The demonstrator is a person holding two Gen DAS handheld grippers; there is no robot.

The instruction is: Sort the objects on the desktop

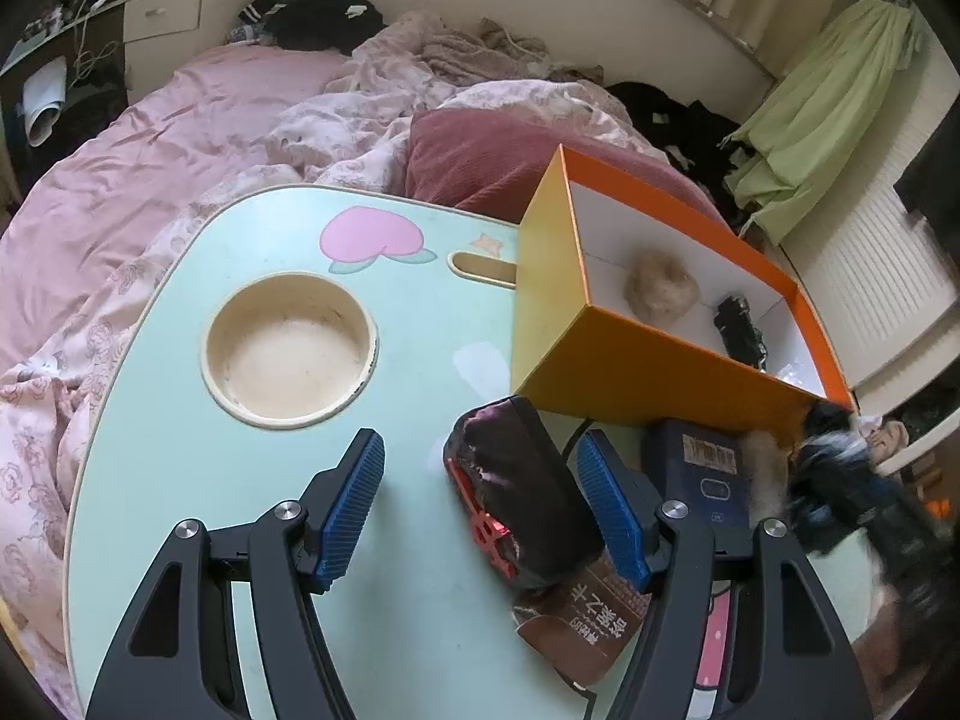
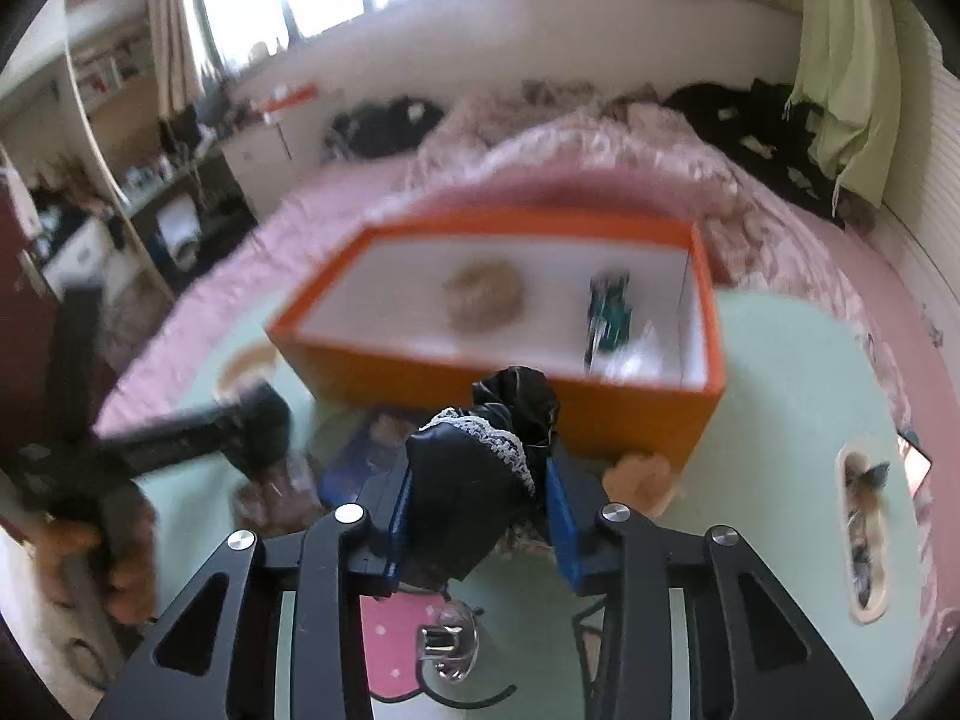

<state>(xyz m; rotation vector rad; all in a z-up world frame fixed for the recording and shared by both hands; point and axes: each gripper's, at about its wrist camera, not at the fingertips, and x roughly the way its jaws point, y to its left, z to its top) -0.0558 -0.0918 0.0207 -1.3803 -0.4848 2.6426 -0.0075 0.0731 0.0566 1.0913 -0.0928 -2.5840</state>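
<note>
An orange box (image 1: 606, 354) stands on the mint lap table (image 1: 180, 444); it holds a beige fluffy ball (image 1: 660, 285) and a dark small item (image 1: 741, 330). My left gripper (image 1: 480, 510) is open, its fingers on either side of a dark brown snack packet (image 1: 540, 516) lying on the table. In the right wrist view, my right gripper (image 2: 480, 516) is shut on a black lace-trimmed cloth item (image 2: 474, 480), held above the table just in front of the orange box (image 2: 498, 384). The left gripper (image 2: 180, 432) shows blurred at left.
The table has a round cup recess (image 1: 291, 348) and a slot (image 1: 480, 267). A dark blue box (image 1: 699, 468) and a furry item (image 1: 765, 474) lie by the orange box. A metal clip (image 2: 447, 645) lies below the right gripper. Pink bedding (image 1: 180, 150) surrounds the table.
</note>
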